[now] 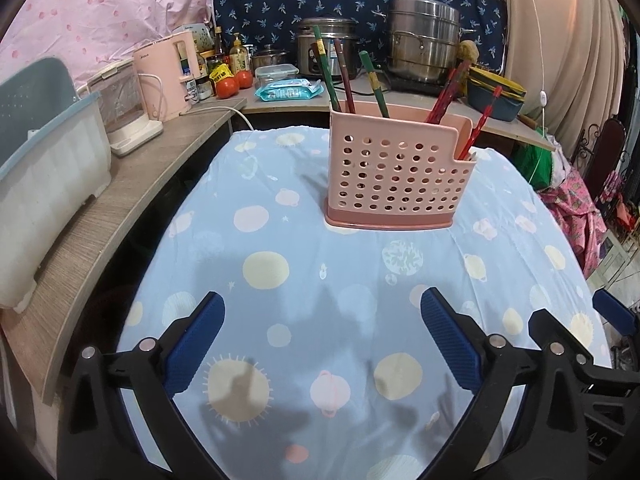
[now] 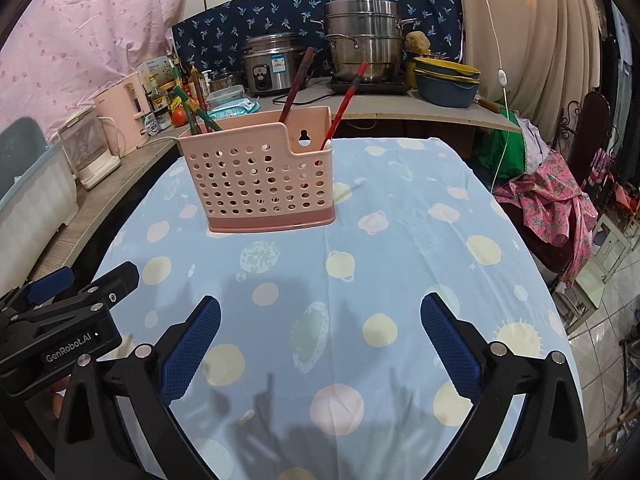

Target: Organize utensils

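Note:
A pink perforated utensil holder (image 1: pixel 398 178) stands upright on the blue patterned tablecloth (image 1: pixel 300 280); it also shows in the right wrist view (image 2: pixel 260 184). Green and dark red chopsticks (image 1: pixel 344 76) stick out of its left compartment, red chopsticks (image 1: pixel 448 92) out of its right; in the right wrist view the red ones (image 2: pixel 344 104) lean right. My left gripper (image 1: pixel 322 312) is open and empty, well short of the holder. My right gripper (image 2: pixel 320 316) is open and empty, beside the left one, which shows at the left edge (image 2: pixel 84 292).
A wooden counter (image 1: pixel 120 200) runs along the left with a white bin (image 1: pixel 44 200), a kettle (image 1: pixel 128 108) and a pink appliance (image 1: pixel 168 76). Steel pots (image 1: pixel 424 40), a rice cooker (image 2: pixel 268 64), bowls (image 2: pixel 446 84) and tomatoes (image 1: pixel 228 86) stand behind. Pink cloth (image 2: pixel 556 200) lies right.

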The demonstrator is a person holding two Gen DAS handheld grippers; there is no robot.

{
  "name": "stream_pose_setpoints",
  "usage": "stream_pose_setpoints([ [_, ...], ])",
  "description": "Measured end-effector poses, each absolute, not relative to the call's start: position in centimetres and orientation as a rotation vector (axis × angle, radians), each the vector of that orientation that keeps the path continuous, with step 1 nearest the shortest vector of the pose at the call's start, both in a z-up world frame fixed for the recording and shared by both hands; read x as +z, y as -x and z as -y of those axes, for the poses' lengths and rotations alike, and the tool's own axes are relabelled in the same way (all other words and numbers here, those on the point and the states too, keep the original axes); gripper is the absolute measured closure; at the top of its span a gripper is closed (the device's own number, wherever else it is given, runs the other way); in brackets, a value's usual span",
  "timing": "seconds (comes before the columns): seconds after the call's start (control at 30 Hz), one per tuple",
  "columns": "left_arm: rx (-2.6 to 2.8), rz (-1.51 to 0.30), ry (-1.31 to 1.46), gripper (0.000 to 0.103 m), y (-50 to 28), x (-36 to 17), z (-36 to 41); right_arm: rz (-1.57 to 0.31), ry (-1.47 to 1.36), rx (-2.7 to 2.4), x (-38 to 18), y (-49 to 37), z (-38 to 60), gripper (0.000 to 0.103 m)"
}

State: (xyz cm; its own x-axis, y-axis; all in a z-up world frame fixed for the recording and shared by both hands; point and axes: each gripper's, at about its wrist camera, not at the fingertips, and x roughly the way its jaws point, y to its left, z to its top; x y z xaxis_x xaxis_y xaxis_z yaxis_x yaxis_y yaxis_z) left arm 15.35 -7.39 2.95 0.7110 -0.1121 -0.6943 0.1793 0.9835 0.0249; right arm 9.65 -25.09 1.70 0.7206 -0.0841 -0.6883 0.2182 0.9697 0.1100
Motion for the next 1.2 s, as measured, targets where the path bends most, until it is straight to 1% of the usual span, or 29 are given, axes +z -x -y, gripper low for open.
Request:
stream_pose_setpoints([
  [0.53,-0.136,-0.801,-0.103,0.009,-15.7,2.2,7.3,-0.780,-0.197,-0.169,1.2,-10.1,24.6,0.007],
  [1.2,-0.115,-0.795,-0.128,0.009,-16.8,1.9,7.4,-0.795,-0.191,-0.161,0.9,-11.1,24.6,0.007],
])
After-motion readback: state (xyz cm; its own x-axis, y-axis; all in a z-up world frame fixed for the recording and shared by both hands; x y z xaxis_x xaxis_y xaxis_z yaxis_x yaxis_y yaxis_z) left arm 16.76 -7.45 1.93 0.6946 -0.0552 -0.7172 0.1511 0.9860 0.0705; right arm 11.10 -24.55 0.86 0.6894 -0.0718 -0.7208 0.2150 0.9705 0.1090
